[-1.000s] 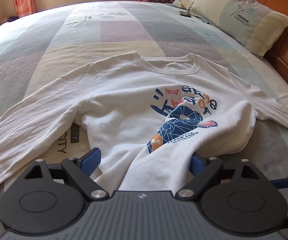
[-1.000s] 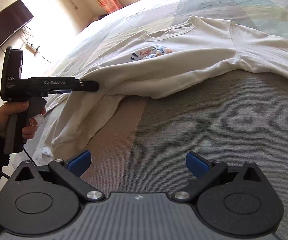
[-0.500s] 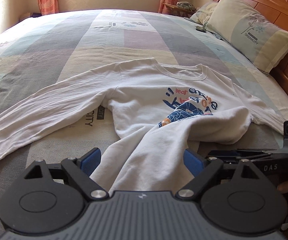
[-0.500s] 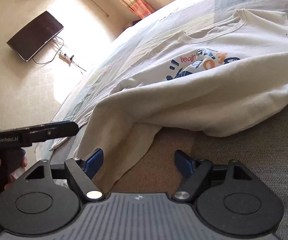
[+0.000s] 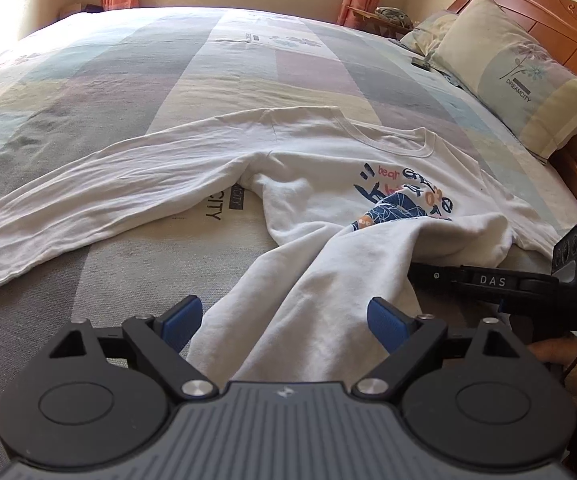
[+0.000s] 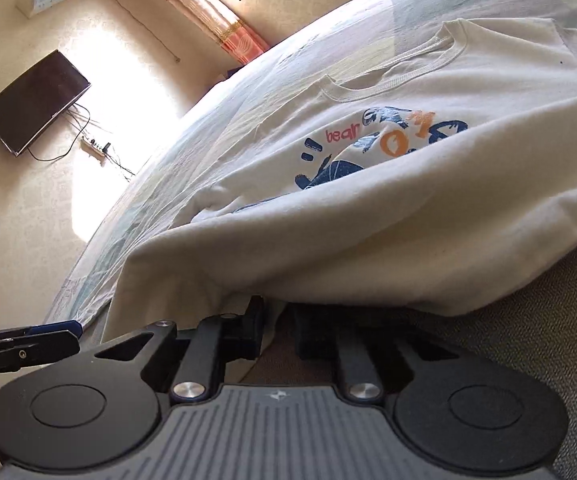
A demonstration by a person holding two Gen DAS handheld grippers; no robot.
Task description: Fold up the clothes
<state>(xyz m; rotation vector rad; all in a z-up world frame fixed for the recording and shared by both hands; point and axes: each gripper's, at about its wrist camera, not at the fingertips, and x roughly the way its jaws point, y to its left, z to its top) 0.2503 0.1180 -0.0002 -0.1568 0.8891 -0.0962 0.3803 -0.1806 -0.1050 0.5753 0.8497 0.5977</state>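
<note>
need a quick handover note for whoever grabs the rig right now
Left gripper: jaws open, straddling the sweatshirt's bunched hem, nothing held.
Right gripper: jaws nearly closed under the folded-up hem edge; whether they pinch cloth cannot be told.
Sweatshirt lies face up on the bed, sleeves spread out, bottom part flipped over the print.
Done: hem partly brought up. Left: sleeves in, finish the fold.

White sweatshirt (image 5: 328,184) between open left gripper (image 5: 284,320)

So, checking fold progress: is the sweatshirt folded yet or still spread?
Mostly spread. The sweatshirt lies face up with one sleeve stretched out; only its hem is flipped over the print.
</note>
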